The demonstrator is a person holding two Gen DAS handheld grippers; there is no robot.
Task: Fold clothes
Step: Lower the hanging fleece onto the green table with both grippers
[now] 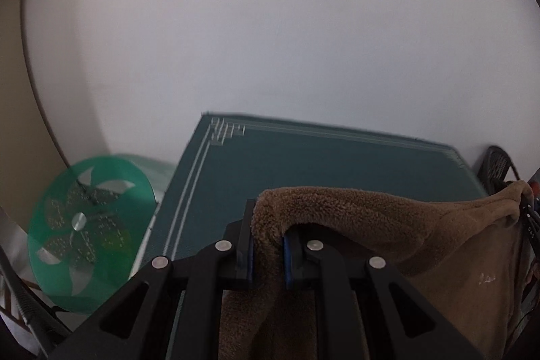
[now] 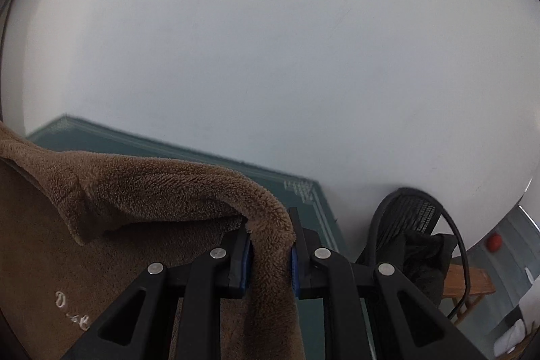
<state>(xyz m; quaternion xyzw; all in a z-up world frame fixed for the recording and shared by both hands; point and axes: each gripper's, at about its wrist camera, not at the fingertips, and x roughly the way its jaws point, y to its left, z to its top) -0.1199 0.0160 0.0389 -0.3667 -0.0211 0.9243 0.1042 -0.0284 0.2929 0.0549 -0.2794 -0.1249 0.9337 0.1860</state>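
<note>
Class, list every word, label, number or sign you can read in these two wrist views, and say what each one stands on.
White stitched lettering on the brown fleece garment: starts with what looks like "D"; the rest is cut off and unreadable.
The same white stitching in the left wrist view: too blurred to read.
Small white characters on the black gear at the right edge: too small to read.
Nothing else bears text.

Dim, flat, diffuse light with no visible source or glare — the pale wall [image 1: 270, 39] reads as an even grey. Fisheye curvature bends straight edges, and a black vignette rims both views. Motion blur softens the green disc [image 1: 89, 233] and background.
</note>
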